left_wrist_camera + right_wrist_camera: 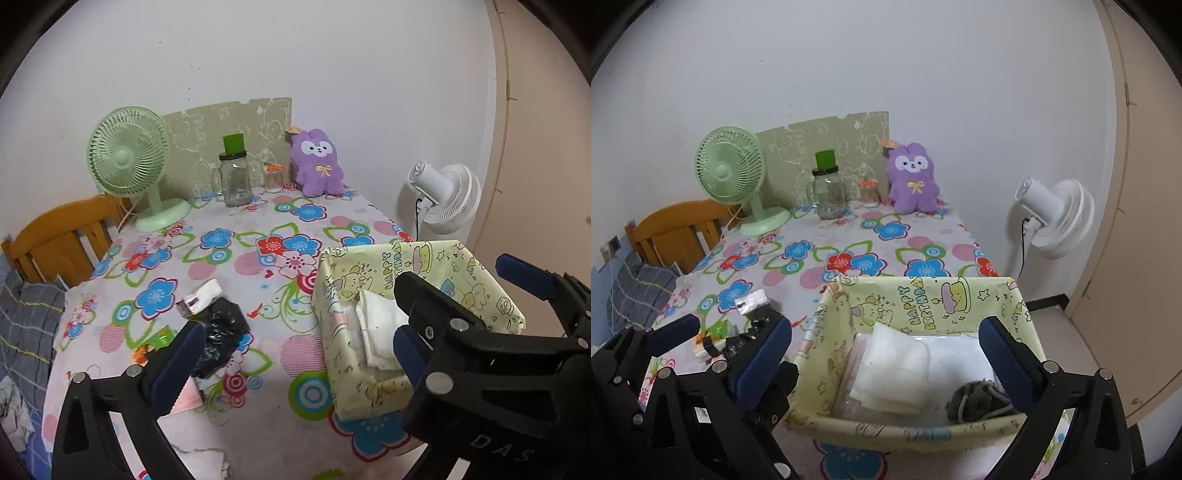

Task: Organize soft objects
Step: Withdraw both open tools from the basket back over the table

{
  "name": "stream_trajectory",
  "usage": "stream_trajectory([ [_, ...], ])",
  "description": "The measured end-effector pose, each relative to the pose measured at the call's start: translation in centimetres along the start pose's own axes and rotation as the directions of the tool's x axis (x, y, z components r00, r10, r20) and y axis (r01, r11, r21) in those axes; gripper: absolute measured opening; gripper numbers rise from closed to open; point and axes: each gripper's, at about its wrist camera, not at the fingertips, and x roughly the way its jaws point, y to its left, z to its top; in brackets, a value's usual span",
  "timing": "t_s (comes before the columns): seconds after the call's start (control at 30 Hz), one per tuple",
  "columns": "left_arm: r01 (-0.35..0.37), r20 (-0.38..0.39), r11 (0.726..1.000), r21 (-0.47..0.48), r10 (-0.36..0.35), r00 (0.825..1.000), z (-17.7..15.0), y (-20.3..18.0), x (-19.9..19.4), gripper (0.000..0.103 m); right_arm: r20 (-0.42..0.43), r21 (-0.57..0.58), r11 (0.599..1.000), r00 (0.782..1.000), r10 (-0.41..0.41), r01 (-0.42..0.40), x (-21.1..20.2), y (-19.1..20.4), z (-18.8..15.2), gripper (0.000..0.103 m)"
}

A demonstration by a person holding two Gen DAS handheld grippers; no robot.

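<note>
A yellow patterned box [916, 306] stands on the flowered table; it also shows in the left wrist view [476, 269]. Inside it lie a folded white cloth [892, 363] and a grey drawstring pouch [975, 400]. My right gripper [886, 354] is open and empty, fingers spread over the box. My left gripper [295, 354] is open and empty above the table left of the box. A black crinkled bag [221, 332] and a white packet [201, 297] lie on the table near its left finger. A pink item [188, 398] peeks out behind that finger.
A purple plush bunny [317, 162] sits at the table's far edge by the wall. A green fan [129, 162], a glass jar [236, 177] and a small cup [274, 177] stand there too. A white fan [447, 195] stands right of the table, a wooden chair [62, 236] left.
</note>
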Motion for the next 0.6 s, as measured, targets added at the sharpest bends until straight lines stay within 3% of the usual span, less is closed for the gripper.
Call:
stream_trajectory([
  [0.6, -0.039, 0.007, 0.998, -0.042, 0.039, 0.999, -3.4, 3.6, -2.6, 0.103, 0.016, -0.047, 0.998, 0.999, 0.032, -0.031, -2.4, 5.2, -2.4, 0.103],
])
